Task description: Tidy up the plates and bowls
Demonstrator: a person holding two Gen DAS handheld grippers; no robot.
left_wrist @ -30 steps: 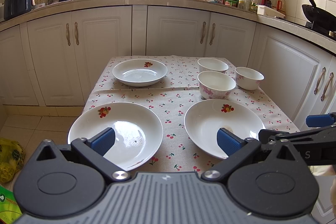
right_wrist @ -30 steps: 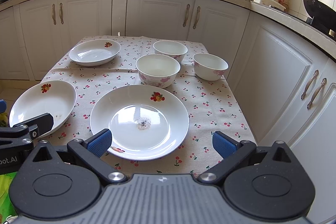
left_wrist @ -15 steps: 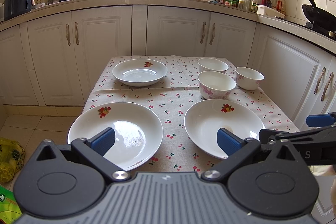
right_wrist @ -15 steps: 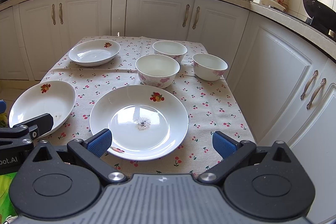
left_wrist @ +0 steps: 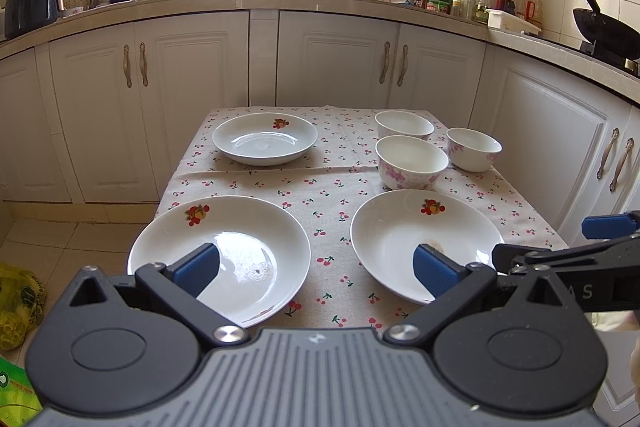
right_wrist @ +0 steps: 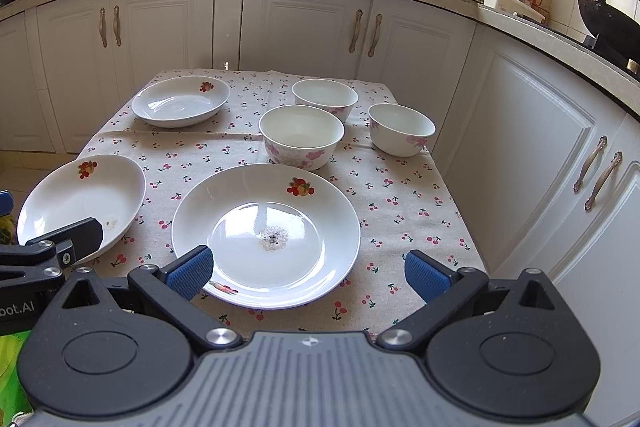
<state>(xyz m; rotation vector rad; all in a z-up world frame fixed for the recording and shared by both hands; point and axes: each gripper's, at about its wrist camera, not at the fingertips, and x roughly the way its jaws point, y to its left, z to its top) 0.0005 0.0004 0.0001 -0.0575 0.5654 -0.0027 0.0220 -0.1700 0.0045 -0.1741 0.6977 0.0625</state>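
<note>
With both grippers' jaws apart, left gripper [left_wrist: 316, 267] and right gripper [right_wrist: 306, 273] hovering at the worktop's [right_wrist: 400, 187] near edge over two plates [left_wrist: 220, 255] [right_wrist: 266, 235], I'd worry a shallow rim pinch lets glazed china slip.
</note>
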